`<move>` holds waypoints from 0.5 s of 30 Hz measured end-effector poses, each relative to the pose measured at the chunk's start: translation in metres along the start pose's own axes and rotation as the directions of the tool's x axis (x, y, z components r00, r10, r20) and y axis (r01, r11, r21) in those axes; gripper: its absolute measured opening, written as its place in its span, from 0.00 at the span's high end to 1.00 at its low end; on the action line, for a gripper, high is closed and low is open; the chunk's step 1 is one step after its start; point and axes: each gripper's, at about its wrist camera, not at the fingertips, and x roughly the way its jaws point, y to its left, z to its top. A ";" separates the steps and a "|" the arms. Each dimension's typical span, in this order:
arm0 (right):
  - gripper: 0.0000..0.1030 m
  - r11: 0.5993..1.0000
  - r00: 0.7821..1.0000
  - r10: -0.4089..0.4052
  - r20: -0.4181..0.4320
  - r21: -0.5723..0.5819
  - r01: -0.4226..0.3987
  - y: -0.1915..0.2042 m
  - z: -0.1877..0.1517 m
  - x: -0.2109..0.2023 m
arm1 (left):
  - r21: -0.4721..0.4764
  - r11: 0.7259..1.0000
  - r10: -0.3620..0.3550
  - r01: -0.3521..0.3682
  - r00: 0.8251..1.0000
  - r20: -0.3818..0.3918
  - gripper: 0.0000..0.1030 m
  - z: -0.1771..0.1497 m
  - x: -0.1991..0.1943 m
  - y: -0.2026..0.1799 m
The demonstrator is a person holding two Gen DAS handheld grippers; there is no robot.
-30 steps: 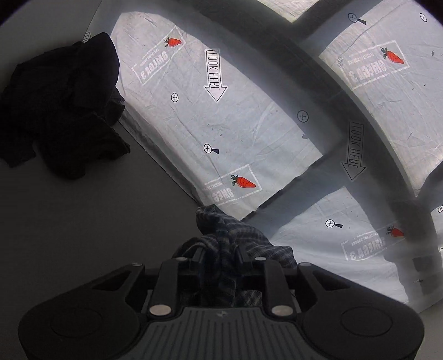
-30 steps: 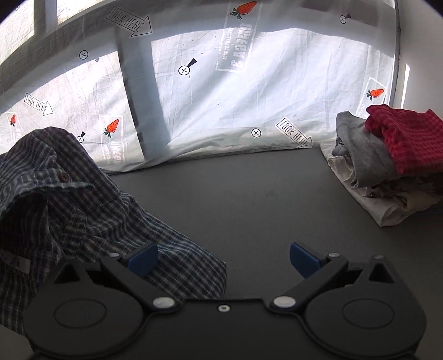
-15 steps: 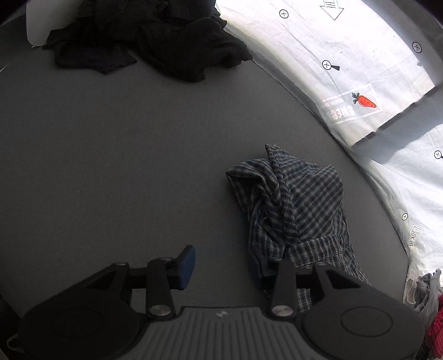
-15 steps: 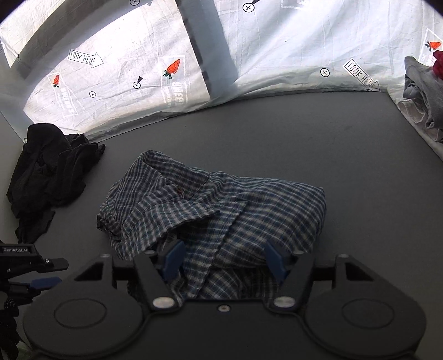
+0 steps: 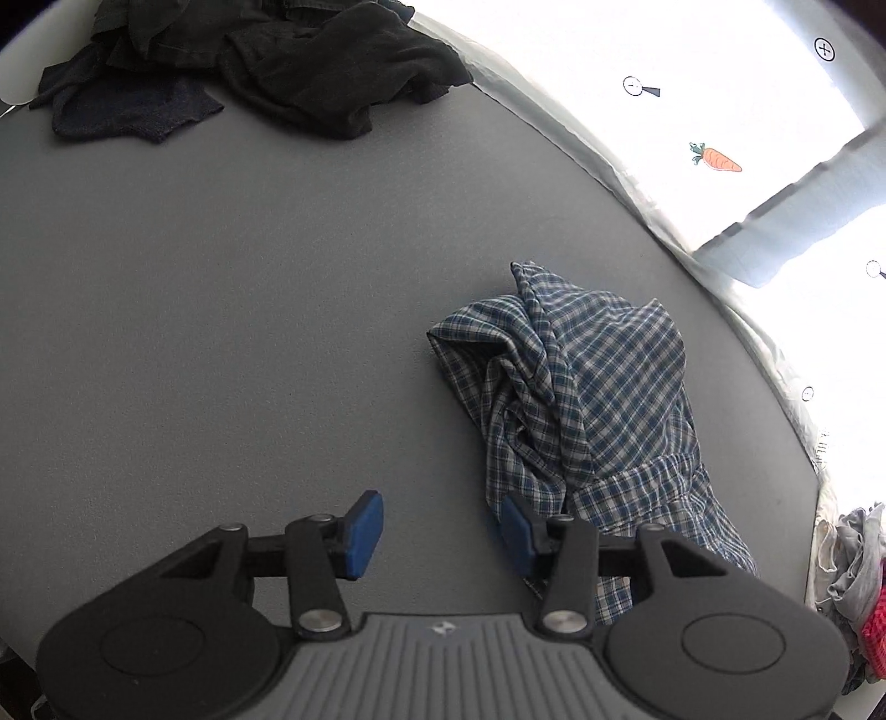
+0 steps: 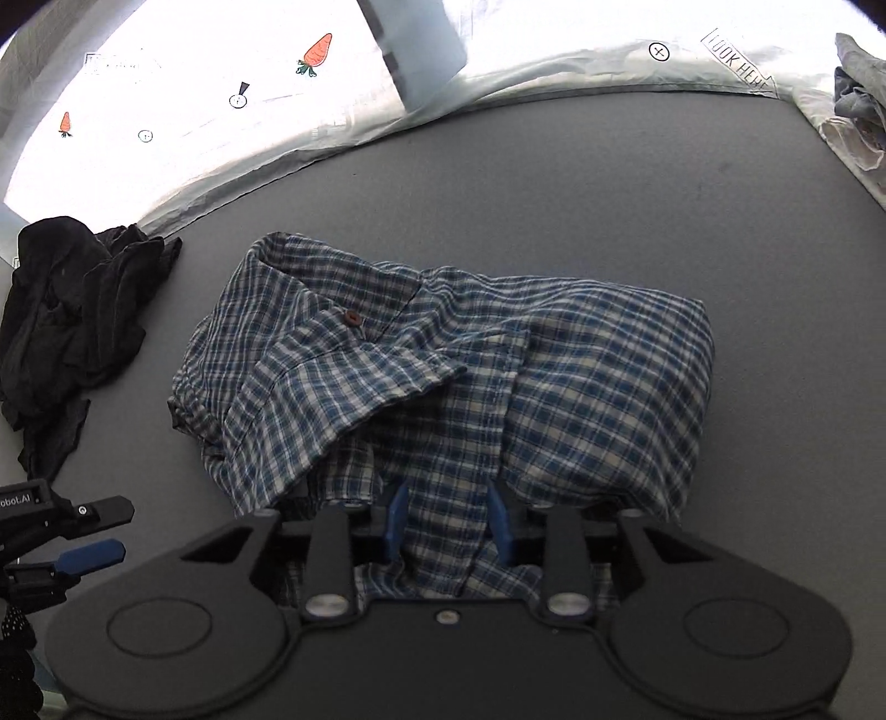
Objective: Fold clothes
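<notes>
Table [image 5: 221, 310]: a grey surface that fills most of both views, with a white printed sheet [image 6: 498, 33] along its far edge.
Plaid shirt [image 6: 470, 376]: lies crumpled in a loose heap on the table; it sits directly ahead of and under the right gripper, and to the right of the left gripper in the left wrist view [image 5: 587, 399].
Dark clothes [image 5: 249, 61]: a black pile at the far left corner of the table, well apart from the shirt.
Folded stack [image 5: 858, 581]: grey and red garments at the right edge of the table, only partly in view.
Right gripper [image 6: 447, 523]: its jaws have just been closing; the blue pads stand partly closed with a ridge of the shirt's near edge between them, and whether they already press on the cloth cannot be told.
Left gripper [image 5: 437, 531]: its jaws have just been opening; they stand apart over bare table with nothing between them, the right pad just at the shirt's near left edge.
</notes>
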 end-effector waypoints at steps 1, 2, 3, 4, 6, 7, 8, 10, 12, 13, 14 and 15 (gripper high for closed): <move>0.65 1.000 1.000 0.002 -0.003 -0.012 -0.002 0.000 0.002 0.002 | -0.002 1.000 -0.004 0.004 1.000 -0.002 0.52 0.002 0.002 -0.001; 0.65 1.000 1.000 0.004 -0.006 -0.023 -0.005 0.000 0.004 0.003 | -0.004 1.000 -0.008 0.008 1.000 -0.005 0.52 0.004 0.005 -0.003; 0.64 1.000 1.000 0.002 -0.014 -0.031 -0.002 0.000 0.006 0.006 | -0.007 1.000 -0.009 0.009 1.000 -0.009 0.52 0.005 0.008 -0.004; 0.64 0.999 1.000 0.011 -0.024 -0.032 -0.012 0.000 0.008 0.010 | -0.011 1.000 -0.009 0.009 1.000 -0.014 0.51 0.007 0.012 -0.006; 0.70 0.999 0.999 0.032 -0.044 -0.031 -0.033 -0.002 0.013 0.018 | -0.017 1.000 -0.008 0.008 1.000 -0.026 0.51 0.011 0.020 -0.009; 0.80 0.997 0.996 0.074 -0.044 -0.018 -0.075 -0.004 0.017 0.020 | -0.023 1.000 -0.008 0.007 0.999 -0.032 0.51 0.014 0.024 -0.012; 0.96 0.992 0.991 0.124 -0.042 0.008 -0.124 -0.007 0.022 0.021 | -0.026 1.000 -0.008 0.007 0.999 -0.034 0.51 0.016 0.027 -0.014; 0.96 0.975 0.977 0.214 -0.021 0.055 -0.213 -0.012 0.035 0.021 | -0.030 1.000 -0.009 0.008 1.000 -0.026 0.51 0.022 0.031 -0.017; 0.96 0.962 0.964 0.265 0.024 0.059 -0.266 -0.013 0.058 0.017 | -0.034 0.999 -0.012 0.012 1.000 -0.009 0.51 0.029 0.033 -0.019; 0.96 0.961 0.961 0.269 0.063 0.043 -0.272 -0.013 0.077 0.013 | -0.035 0.999 -0.013 0.013 1.000 0.003 0.51 0.033 0.034 -0.021; 0.96 0.961 0.957 0.272 0.102 0.028 -0.276 -0.014 0.097 0.009 | -0.035 0.999 -0.013 0.013 1.000 0.015 0.51 0.037 0.035 -0.023; 0.96 0.961 0.950 0.270 0.156 0.023 -0.277 -0.016 0.121 0.004 | -0.032 0.999 -0.012 0.013 1.000 0.022 0.51 0.041 0.035 -0.024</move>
